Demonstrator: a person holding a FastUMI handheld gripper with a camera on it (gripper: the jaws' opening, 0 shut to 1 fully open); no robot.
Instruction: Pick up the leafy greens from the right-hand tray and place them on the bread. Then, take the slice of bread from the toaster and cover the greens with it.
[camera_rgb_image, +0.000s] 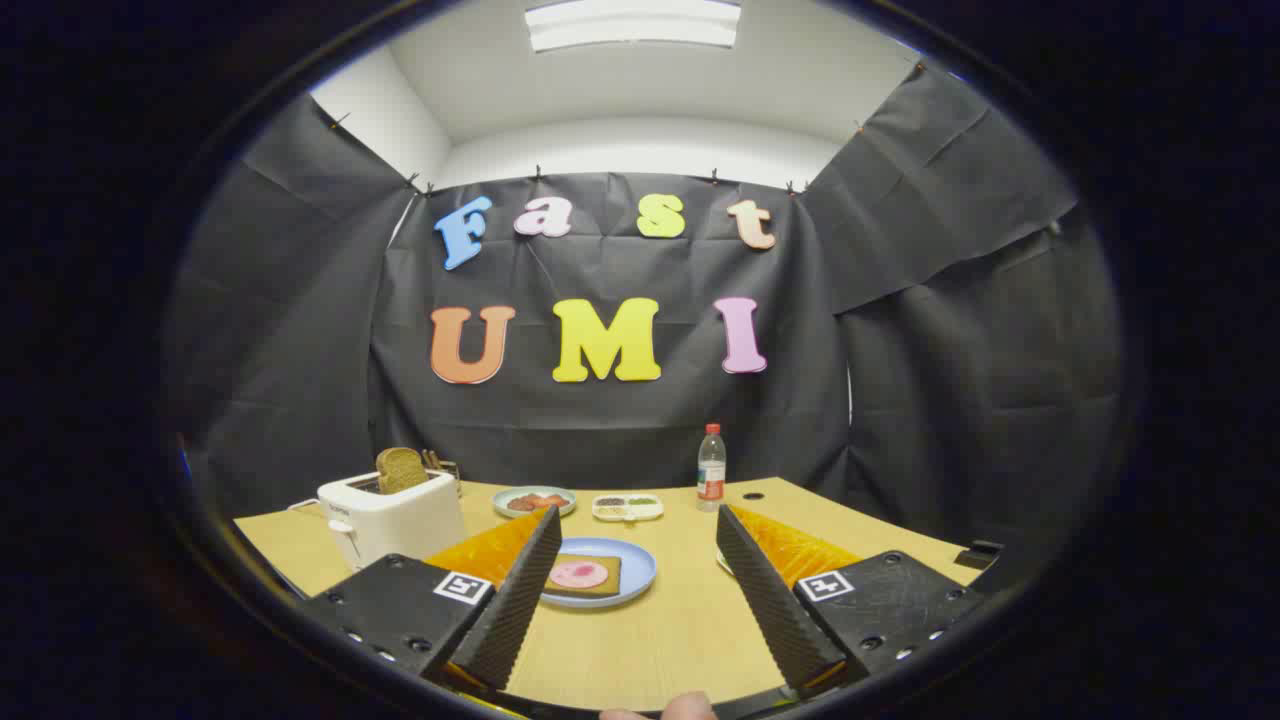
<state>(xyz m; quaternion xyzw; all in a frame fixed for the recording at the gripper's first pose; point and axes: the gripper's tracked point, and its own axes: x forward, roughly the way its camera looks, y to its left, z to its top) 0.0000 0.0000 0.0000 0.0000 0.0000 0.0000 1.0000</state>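
holding the hand-held gripper spread apart above the table, we see bread on a plate between its fingers, toaster beyond.

Bare table between the spread tool fingers (toaster beside).

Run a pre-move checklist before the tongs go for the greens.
1. Tongs open, nothing between the fingers: ok.
2. Base bread flat on the blue plate, pink slice on top: ok.
3. Second bread slice upright in the toaster: ok.
4. Leafy greens on the right-hand tray: cannot tell, hidden behind the right finger.
5. Bottle upright at the table's far side, behind the path: ok.
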